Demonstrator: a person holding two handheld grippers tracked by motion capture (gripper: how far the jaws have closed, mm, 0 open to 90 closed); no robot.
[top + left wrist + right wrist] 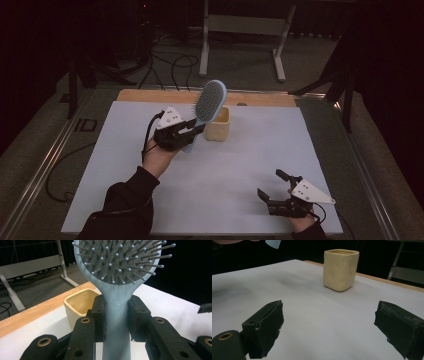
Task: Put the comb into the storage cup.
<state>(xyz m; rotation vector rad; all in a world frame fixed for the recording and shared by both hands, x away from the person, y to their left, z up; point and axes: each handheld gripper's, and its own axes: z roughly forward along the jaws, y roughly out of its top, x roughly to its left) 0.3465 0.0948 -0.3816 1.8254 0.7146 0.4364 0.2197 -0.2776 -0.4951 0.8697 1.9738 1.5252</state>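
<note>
A light blue hairbrush (209, 103) is held up above the table, its bristled head tilted toward the back. My left gripper (192, 131) is shut on the brush's handle (117, 315), and both pads press its sides in the left gripper view. Just right of the brush stands a cream square cup (217, 125), upright and empty (78, 303). My right gripper (274, 186) rests low near the table's front right edge, jaws wide apart with nothing between them (329, 322). The cup (340, 268) stands well beyond it.
A white sheet (150, 200) covers the table, with a wooden strip (150, 95) at its back edge. Behind the table are a white metal frame (245, 30) and cables on the floor (170, 65). Metal rails run along both sides.
</note>
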